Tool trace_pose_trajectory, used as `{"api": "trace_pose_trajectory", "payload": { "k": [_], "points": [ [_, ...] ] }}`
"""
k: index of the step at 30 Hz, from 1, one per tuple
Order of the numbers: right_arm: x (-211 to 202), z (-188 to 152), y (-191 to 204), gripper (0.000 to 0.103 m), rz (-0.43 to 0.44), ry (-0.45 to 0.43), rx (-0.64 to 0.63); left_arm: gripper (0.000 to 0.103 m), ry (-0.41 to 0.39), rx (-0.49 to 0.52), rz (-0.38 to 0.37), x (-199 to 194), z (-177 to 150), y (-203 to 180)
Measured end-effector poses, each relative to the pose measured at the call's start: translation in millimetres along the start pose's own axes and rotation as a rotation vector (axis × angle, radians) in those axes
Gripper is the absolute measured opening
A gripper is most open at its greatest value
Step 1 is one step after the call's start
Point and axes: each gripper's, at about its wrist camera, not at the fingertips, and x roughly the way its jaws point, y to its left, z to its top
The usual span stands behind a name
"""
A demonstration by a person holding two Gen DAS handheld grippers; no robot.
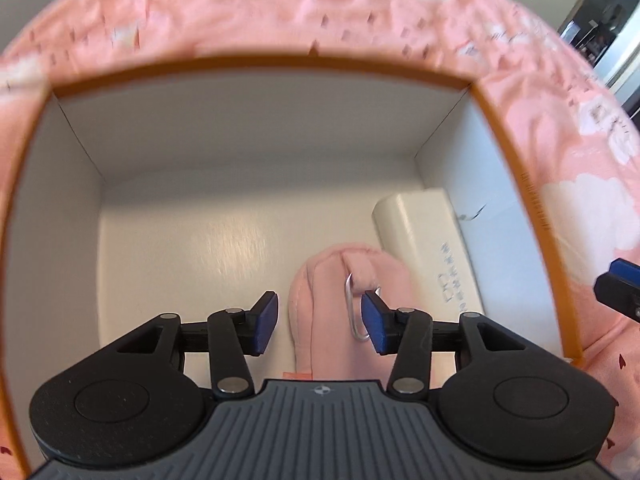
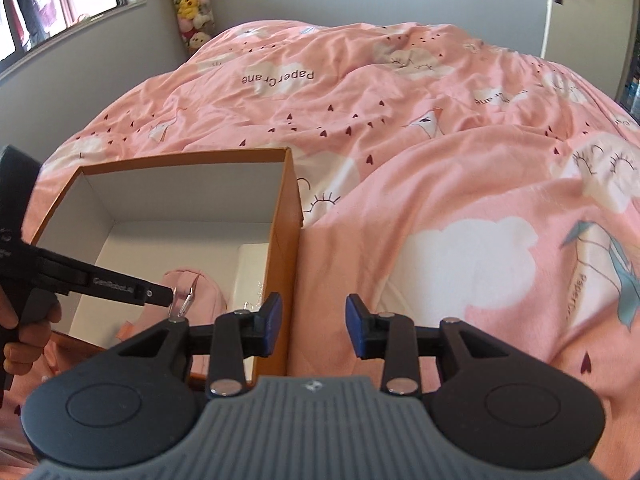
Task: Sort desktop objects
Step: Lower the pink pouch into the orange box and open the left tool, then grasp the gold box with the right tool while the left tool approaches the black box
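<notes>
Down inside the orange-rimmed box (image 1: 504,132) my left gripper (image 1: 318,320) hangs with its jaws spread apart, gripping nothing; the pink plush pouch (image 1: 320,300) lies on the white floor between my blue pads (image 1: 266,320), its silver clip (image 1: 354,312) just beside the right-hand pad. Next to the pouch, against the box's right wall, rests a white rectangular block (image 1: 424,240) with grey printing along its side, too blurred for me to read. My right gripper (image 2: 314,326) hovers outside, over the box's near corner and the pink bedspread (image 2: 440,160), jaws likewise released and empty. From there I can read "GenRobot.AI" on the left finger arm (image 2: 116,282), and "PaperCrane" printed upside down on the bedspread. Plush toys (image 2: 190,4) stand stacked in the far corner.
</notes>
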Motion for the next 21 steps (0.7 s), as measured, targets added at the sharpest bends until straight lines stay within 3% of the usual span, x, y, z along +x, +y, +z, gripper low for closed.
{"api": "trace_pose_trajectory", "payload": {
  "k": [4,7,12,16,18,21],
  "points": [
    [-9,-13,1,0.043,-0.005,-0.037,-0.011,0.054,-0.184,0.073,-0.020,-43,-12,-15],
    [-13,-24,2,0.044,0.016,-0.014,-0.003,0.054,-0.256,0.118,-0.067,-65,-14,-29],
    [-20,-40,1,0.045,0.022,0.020,0.025,0.055,-0.282,0.209,-0.146,-87,-27,-45],
    [-9,-56,2,0.045,0.016,0.105,0.026,0.055,-0.256,0.326,-0.176,-90,-51,-58],
    [0,-66,4,0.046,0.016,0.147,0.024,0.055,-0.241,0.392,-0.159,-85,-62,-68],
    [8,-80,9,0.057,0.021,0.187,0.012,0.055,-0.216,0.473,-0.108,-76,-81,-81]
  ]
}}
